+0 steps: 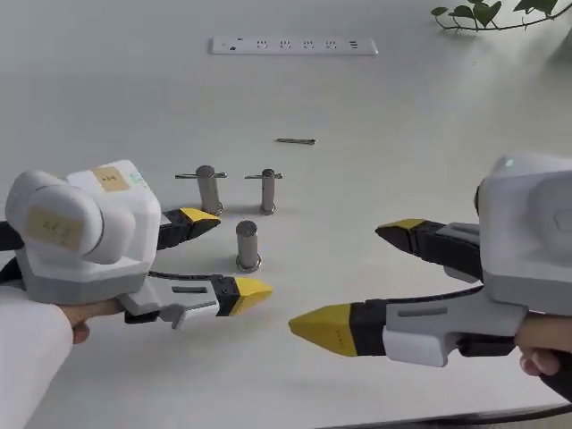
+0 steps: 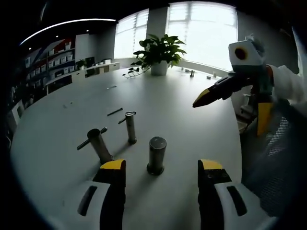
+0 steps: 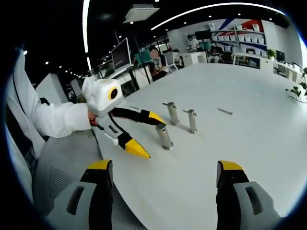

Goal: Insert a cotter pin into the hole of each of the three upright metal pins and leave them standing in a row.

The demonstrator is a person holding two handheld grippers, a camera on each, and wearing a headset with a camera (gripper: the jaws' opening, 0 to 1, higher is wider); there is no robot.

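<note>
Step three, I judge: rear pins carry cotters, front pin is bare. My left claw and right claw gape empty; next I must fetch the loose cotter.

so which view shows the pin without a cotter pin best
Left gripper view: the bare metal pin stands close and upright ahead of its jaws. Head and right gripper views show it smaller.
</note>
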